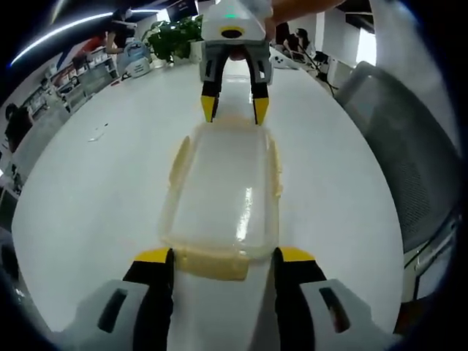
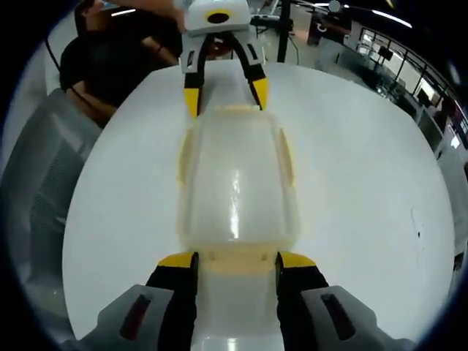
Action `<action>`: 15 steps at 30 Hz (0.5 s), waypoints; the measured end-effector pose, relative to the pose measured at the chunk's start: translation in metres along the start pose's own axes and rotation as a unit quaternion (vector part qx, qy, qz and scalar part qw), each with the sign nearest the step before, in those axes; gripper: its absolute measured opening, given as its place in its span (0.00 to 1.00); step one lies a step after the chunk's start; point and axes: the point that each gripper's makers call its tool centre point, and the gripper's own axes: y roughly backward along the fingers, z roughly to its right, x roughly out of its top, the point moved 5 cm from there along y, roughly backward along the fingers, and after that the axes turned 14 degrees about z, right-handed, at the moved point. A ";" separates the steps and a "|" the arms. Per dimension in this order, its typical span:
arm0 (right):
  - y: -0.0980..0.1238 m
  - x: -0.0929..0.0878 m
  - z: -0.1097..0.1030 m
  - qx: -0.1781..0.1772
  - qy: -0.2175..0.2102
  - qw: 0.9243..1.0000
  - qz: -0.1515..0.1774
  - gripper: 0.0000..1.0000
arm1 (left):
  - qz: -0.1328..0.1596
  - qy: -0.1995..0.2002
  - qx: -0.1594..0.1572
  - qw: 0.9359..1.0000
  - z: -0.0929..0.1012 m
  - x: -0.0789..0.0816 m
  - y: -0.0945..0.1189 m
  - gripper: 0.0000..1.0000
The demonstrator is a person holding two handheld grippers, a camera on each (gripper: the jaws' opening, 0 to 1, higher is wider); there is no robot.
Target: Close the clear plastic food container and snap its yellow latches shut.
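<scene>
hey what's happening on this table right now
A person is working a clear plastic food container with two handheld tongs, one at each short end. The lid is on. The left tongs straddle the yellow latch at the near end in the left gripper view, and the right tongs straddle the opposite end latch. Both look open around the latches. The container rests on a white table.

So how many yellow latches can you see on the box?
4 on the container: one by the left claw, one by the right claw, one along each long side.
</scene>
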 end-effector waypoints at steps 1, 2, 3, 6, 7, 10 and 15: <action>0.000 0.000 0.000 -0.001 0.000 1.000 0.000 0.41 | 0.001 -0.001 0.000 1.000 0.000 0.000 0.000 0.56; 0.000 0.000 0.000 0.000 0.000 1.000 0.000 0.41 | 0.000 0.000 0.000 1.000 0.000 0.000 0.000 0.56; 0.000 0.000 0.000 0.000 0.000 1.000 0.000 0.41 | 0.000 0.000 0.000 1.000 0.000 0.000 0.000 0.56; 0.000 0.000 0.000 0.000 0.001 1.000 0.001 0.41 | -0.002 0.001 0.000 1.000 0.000 0.000 0.000 0.56; 0.000 0.000 0.000 0.000 0.001 1.000 0.001 0.41 | -0.003 0.001 -0.001 1.000 0.000 0.000 0.001 0.56; 0.000 0.000 0.000 0.002 0.003 1.000 0.002 0.41 | -0.003 -0.004 -0.007 1.000 0.001 -0.001 0.002 0.54; 0.000 0.000 0.000 0.006 0.013 1.000 0.000 0.41 | -0.014 -0.011 -0.025 1.000 0.005 -0.003 0.006 0.49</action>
